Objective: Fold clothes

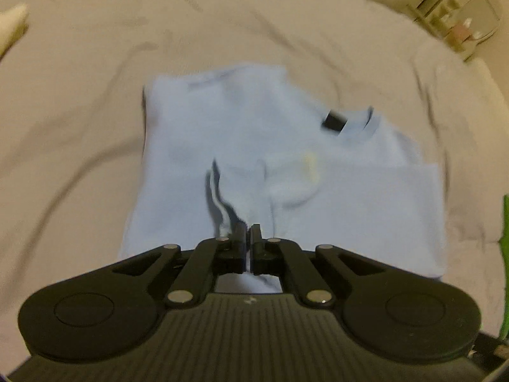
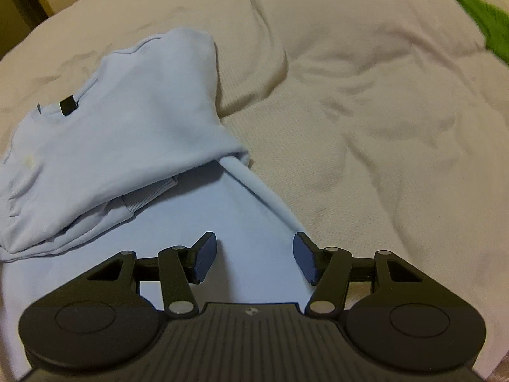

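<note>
A: Surface?
B: Beige bedspread (image 2: 366, 102), creased; light-blue sweatshirt (image 2: 127, 133) half-folded on it; green cloth (image 2: 486, 22) at the edge.
A: Grippers?
B: Left gripper (image 1: 248, 235) pinched tight on a sweatshirt fold; right gripper (image 2: 254, 256) jaws apart, empty, over the sweatshirt.

Pale blue shirt (image 2: 133, 133), black neck tag (image 2: 68, 105); beige bedcover (image 2: 366, 111); green cloth (image 2: 483, 22).

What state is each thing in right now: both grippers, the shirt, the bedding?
Left gripper: shut, pinching a ridge of the light blue shirt.
Right gripper: jaws apart over flat shirt fabric, gripping nothing.
Light blue shirt: partly folded, upper layers turned over the lower panel, collar and black neck tag facing up.
Beige bedspread: spread out, wrinkled.
Green cloth: lying at the edge, mostly out of view.
</note>
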Demonstrator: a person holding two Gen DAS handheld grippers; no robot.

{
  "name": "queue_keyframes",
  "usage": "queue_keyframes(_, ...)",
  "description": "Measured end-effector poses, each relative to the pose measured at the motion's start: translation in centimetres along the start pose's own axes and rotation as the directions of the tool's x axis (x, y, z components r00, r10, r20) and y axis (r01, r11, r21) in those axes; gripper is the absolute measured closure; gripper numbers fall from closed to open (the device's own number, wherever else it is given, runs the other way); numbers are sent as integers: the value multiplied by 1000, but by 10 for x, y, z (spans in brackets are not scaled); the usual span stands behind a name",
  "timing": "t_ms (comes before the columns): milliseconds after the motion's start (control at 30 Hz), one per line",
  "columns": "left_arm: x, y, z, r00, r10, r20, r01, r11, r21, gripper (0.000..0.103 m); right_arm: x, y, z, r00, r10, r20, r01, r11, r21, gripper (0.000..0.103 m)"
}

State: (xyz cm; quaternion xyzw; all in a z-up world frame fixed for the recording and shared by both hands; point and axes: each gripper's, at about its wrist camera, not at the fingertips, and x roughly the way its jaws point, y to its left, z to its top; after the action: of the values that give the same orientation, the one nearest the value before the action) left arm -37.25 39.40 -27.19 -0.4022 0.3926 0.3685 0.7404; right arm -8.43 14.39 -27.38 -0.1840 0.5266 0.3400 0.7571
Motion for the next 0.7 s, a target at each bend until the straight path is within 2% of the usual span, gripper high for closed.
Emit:
queue_keyframes(67, 1, 2, -1, 1000, 0, 6, 0, 1000, -29, 103, -9, 5, 4, 998, -10, 61, 13, 998, -57, 46)
queue_keyframes(167, -4, 16, 7, 1000, 23, -2, -23, 999, -22, 103, -11, 9, 14, 993, -18, 119, 32, 992, -118, 48)
queue_keyframes(300, -1, 15, 9, 999, 17, -36, -17, 1000, -3, 103, 9, 10, 23, 994, -31, 108, 53, 975, -215, 60)
queue_keyframes(433, 8, 19, 8, 997, -11, -73, 7, 998, -68, 91, 20, 20, 24, 988, -9, 154, 60, 941, -334, 61)
queue_keyframes(533, 13, 15, 9, 997, 19, -70, -22, 998, -52, 103, 22, 26, 33, 979, 24, 203, 51, 934, -354, 62)
queue_keyframes(667, 14, 15, 9, 996, 35, -82, -38, 999, -32, 103, 13, 28, 44, 945, 27, 326, 94, 932, -350, 66)
queue_keyframes(700, 14, 15, 9, 996, 41, -85, -44, 999, -25, 103, 12, 29, 45, 945, 25, 326, 100, 927, -362, 66)
